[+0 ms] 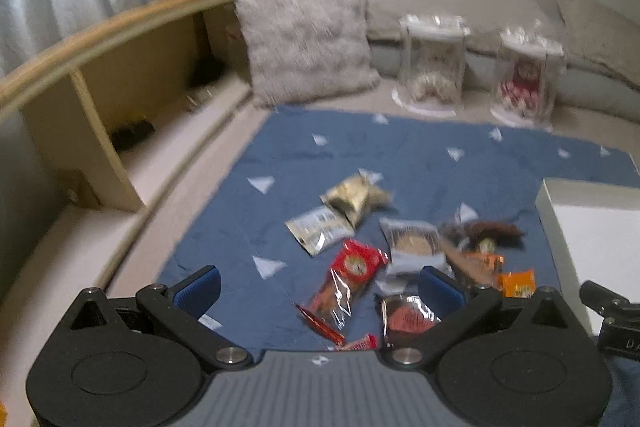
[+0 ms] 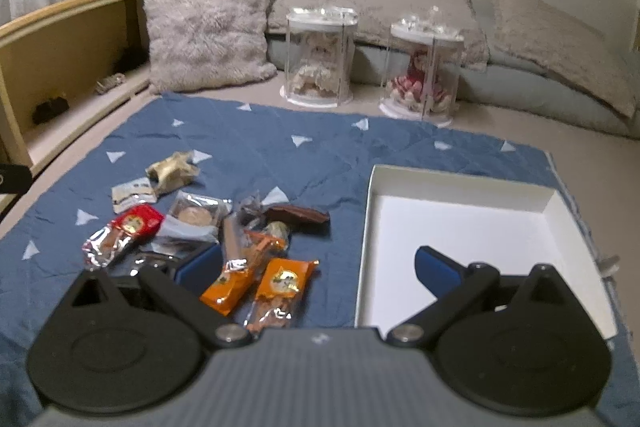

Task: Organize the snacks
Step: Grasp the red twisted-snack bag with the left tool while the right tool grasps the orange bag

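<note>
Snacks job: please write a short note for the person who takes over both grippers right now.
Left gripper: open, holding nothing, above the near edge of the snack pile.
Right gripper: open, holding nothing, between the pile and the box.
Snacks: all loose on the blue cloth, left of the white box. Among them are a red packet, two orange packets, a round cookie in clear wrap, a brown packet and a gold packet.
Done: nothing is in the box so far.
Left: probably moving every snack into the box.
</note>
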The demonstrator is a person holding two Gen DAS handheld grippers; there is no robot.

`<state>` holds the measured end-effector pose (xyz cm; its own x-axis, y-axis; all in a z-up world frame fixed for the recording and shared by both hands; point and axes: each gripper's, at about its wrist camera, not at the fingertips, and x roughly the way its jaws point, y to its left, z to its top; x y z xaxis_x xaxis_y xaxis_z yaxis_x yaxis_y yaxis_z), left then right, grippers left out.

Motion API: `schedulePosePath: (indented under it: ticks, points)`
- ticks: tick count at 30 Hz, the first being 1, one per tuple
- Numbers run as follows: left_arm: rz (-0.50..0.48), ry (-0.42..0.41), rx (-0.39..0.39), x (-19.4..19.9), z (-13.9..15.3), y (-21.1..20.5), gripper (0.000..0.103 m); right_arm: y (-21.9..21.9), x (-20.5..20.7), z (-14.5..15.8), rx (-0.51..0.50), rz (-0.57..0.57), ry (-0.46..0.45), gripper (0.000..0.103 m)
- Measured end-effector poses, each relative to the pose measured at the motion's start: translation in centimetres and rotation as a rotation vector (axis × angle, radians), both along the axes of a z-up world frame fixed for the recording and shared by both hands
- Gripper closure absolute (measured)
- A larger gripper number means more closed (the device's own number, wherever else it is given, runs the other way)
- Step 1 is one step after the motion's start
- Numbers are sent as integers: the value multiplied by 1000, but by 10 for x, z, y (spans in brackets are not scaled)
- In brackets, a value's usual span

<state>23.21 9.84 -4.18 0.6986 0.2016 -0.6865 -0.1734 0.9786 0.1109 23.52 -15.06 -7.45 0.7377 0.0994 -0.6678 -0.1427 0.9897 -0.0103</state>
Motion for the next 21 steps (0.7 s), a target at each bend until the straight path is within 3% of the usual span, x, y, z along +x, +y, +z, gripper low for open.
schedulePosePath:
  ticks: [5,11,14,19,21]
  points:
    - [-15,31,19,24,-22,5,0,5,20,-18,8,67,42,0]
    - [-90,71,-14,55,-44,10,0,-1,50,-39,135,77,159,0]
    - [-109,111,8,70,-58,11,0,-4,62,-49,206,75,212,1]
    - [-103,172,46,91,-80,19,0,-3,81,-65,272,75,310,29]
    - [-101,198,52,98,-87,23,0,0,89,-72,290,66,353,34]
